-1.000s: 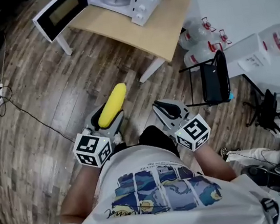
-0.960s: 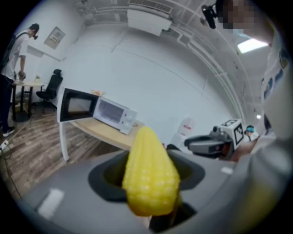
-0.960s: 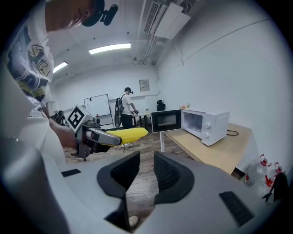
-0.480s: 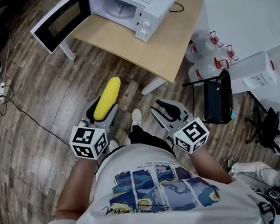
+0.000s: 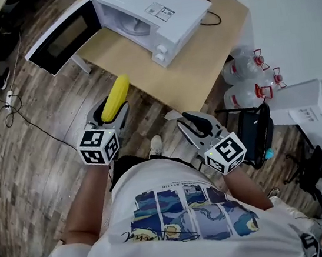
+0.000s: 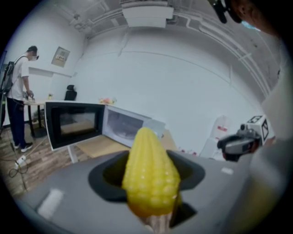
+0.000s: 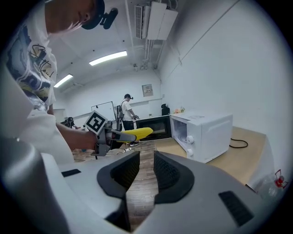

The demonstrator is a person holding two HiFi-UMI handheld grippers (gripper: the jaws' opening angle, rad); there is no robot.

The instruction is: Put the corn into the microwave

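A yellow corn cob [image 5: 116, 95] sticks forward out of my left gripper [image 5: 113, 115], which is shut on its lower end; it fills the middle of the left gripper view as corn [image 6: 151, 176]. The white microwave [image 5: 150, 10] stands on the wooden table [image 5: 200, 72] ahead, its door [image 5: 62, 38] swung wide open to the left and its cavity [image 6: 123, 128] bare. The corn is still short of the table edge, over the floor. My right gripper [image 5: 184, 118] is beside it at the table's near edge. Its jaws are closing with nothing between them, and a gap still shows between its pads [image 7: 167, 171].
Water jugs [image 5: 249, 77] and a black frame chair [image 5: 250, 130] stand to the right of the table. Cables [image 5: 10, 110] trail over the wood floor at left. A person [image 6: 18, 91] stands at a far bench behind the open door. A cord [image 5: 207, 14] lies behind the microwave.
The person has walked toward the table, so both grippers now sit close to the microwave. The corn is still in the left gripper. The right jaws have parted.
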